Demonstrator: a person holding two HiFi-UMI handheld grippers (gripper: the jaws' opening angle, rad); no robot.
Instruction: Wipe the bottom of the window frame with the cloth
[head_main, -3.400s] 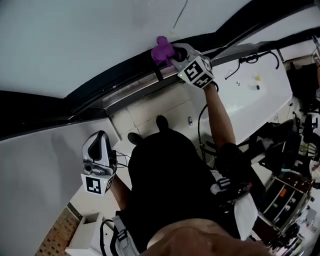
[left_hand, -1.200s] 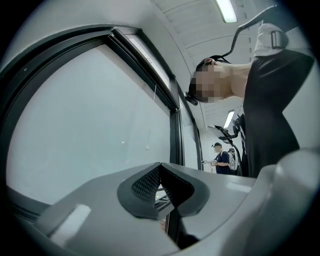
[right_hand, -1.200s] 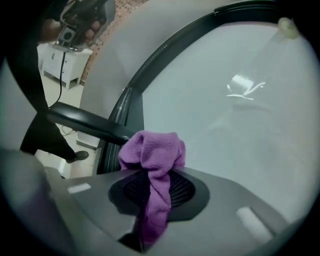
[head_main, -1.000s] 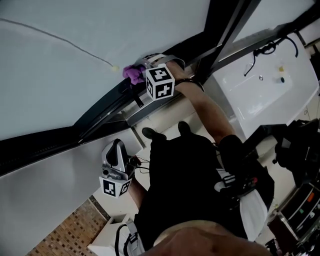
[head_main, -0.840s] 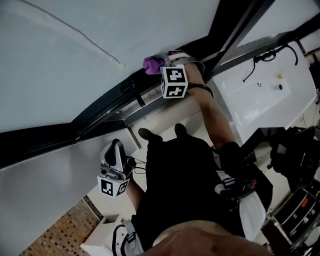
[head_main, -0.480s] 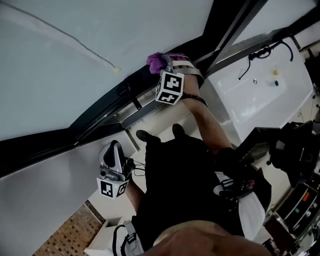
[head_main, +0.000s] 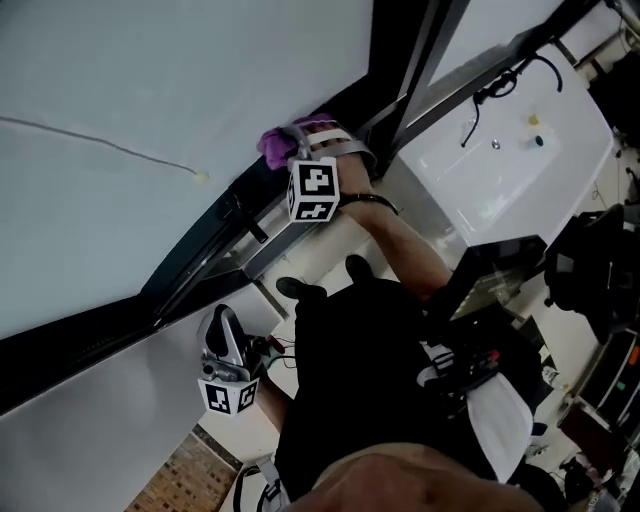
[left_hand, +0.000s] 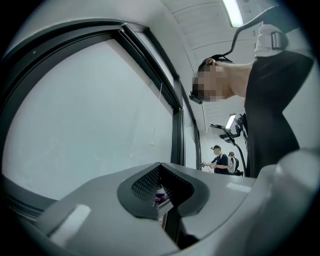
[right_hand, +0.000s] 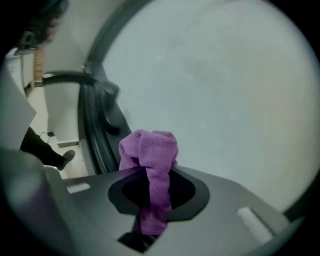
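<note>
In the head view your right gripper reaches up to the dark window frame, which runs slantwise from lower left to upper right under the glass. The purple cloth sticks out past its tips toward the glass, right at the frame's edge; you cannot tell whether it presses on the rail. Your left gripper hangs low beside your body, well apart from the frame, tips pointing up. In the left gripper view the jaws are drawn together to a thin slit with nothing between them, and the frame rises beyond them. In the right gripper view the jaws pinch the cloth: its long axis runs along the jaws, a narrow tail trailing down between the pads and a bunched head standing above the tips toward the glass, with the frame just to its left.
</note>
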